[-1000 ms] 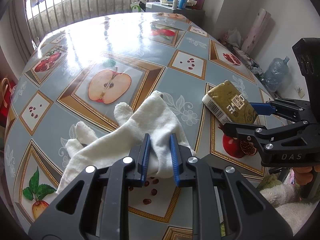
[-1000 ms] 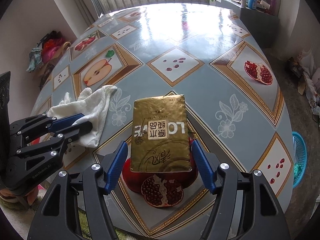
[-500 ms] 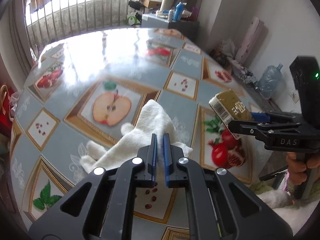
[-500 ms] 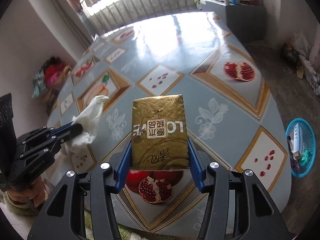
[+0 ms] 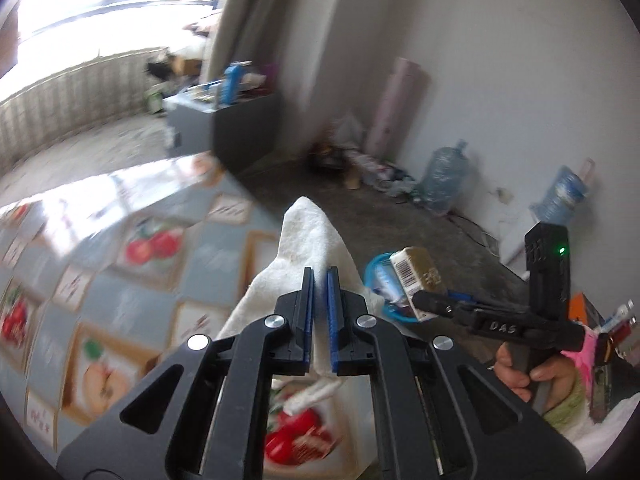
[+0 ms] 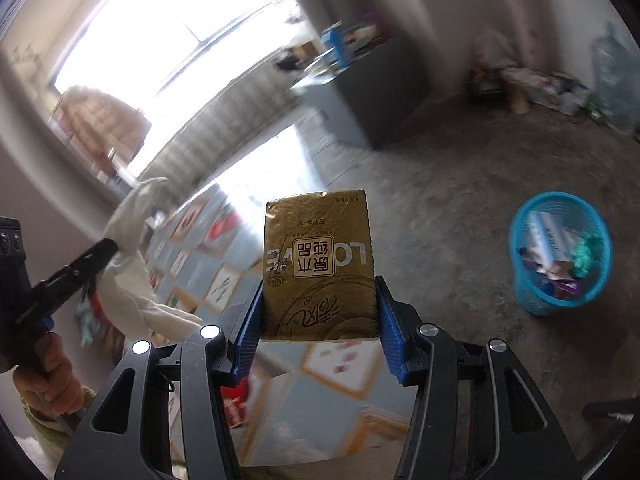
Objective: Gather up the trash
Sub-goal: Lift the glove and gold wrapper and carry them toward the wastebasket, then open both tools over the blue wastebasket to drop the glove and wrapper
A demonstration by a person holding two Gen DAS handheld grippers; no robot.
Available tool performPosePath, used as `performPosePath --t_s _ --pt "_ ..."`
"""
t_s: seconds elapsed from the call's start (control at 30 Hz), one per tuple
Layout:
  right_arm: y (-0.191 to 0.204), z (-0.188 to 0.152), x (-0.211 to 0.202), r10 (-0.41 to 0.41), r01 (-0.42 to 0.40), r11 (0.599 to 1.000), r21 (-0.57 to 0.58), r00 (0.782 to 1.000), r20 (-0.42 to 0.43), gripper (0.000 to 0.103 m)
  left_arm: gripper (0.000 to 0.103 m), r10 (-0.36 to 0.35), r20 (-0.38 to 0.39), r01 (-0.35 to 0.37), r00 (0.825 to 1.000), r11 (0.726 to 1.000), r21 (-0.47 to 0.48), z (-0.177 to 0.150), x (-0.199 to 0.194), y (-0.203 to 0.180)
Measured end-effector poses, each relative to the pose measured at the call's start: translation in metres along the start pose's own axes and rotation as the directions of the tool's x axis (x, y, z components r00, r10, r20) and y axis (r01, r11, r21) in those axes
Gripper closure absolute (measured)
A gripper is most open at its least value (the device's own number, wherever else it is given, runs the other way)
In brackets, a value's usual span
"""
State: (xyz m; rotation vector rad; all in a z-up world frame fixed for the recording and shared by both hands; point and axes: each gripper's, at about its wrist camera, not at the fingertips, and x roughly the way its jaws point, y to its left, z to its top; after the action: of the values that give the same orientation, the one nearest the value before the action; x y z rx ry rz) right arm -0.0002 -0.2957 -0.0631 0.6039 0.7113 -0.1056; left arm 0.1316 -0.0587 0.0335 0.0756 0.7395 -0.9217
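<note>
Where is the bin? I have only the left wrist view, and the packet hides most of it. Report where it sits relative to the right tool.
Observer: In the right wrist view the blue basket stands on the bare floor, to the right of the right tool and well apart from it.
Operator: Now tell me how that tool holds its load.
Observer: Both fingers clamp the lower sides of the gold packet. The packet stands upright, and its printed label faces the camera upside down.
</note>
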Motion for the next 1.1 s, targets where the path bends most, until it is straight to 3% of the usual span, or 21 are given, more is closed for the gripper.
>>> performPosePath --t_s 0.13,0.23,0.4,0.63,0.77,0.83,0.9,0.97,1.03,1.1 --pt "-0.072 0.012 -0.033 -0.119 0.104 0.981 0.164 0.989 0.086 0.052 0.098 -0.116 -0.04 0.119 0.992 0.99 0.075 0.038 0.055 -0.052" --pt "-0.127 0.016 -0.052 -0.221 0.18 0.941 0.287 0.968 0.116 0.052 0.098 -0.211 -0.114 0.223 0.971 0.969 0.107 0.061 0.114 -0.095" --pt "-0.199 0.022 -0.049 -0.301 0.225 0.869 0.441 0.947 0.109 0.052 0.098 -0.281 -0.245 0.32 0.928 0.937 0.137 0.071 0.214 -0.154" --pt "-0.277 0.035 -0.011 -0.33 0.235 0.793 0.562 0.941 0.073 0.052 0.098 -0.301 -0.357 0.356 0.884 0.929 0.098 0.065 0.336 -0.195" --pt "-0.312 0.046 0.009 -0.33 0.221 0.77 0.599 0.941 0.077 0.051 0.098 -0.312 -0.379 0.368 0.871 0.926 0.085 0.06 0.38 -0.209" --pt "-0.331 0.048 0.021 -0.337 0.217 0.754 0.619 0.938 0.081 0.051 0.091 -0.312 -0.406 0.369 0.859 0.927 0.068 0.054 0.409 -0.214" --pt "-0.355 0.046 0.041 -0.335 0.215 0.737 0.641 0.94 0.07 0.042 0.058 -0.293 -0.439 0.348 0.85 0.936 0.049 0.046 0.431 -0.215" --pt "-0.381 0.038 0.073 -0.325 0.251 0.708 0.66 0.946 -0.012 0.035 0.054 -0.237 -0.478 0.296 0.846 0.954 0.051 0.033 0.456 -0.213" --pt "-0.399 0.025 0.095 -0.318 0.294 0.675 0.677 0.943 -0.093 0.035 0.054 -0.192 -0.521 0.258 0.831 0.965 0.055 0.023 0.471 -0.21" --pt "-0.409 0.013 0.103 -0.32 0.31 0.64 0.703 0.939 -0.123 0.035 0.054 -0.203 -0.52 0.257 0.83 0.966 0.033 0.021 0.467 -0.203"
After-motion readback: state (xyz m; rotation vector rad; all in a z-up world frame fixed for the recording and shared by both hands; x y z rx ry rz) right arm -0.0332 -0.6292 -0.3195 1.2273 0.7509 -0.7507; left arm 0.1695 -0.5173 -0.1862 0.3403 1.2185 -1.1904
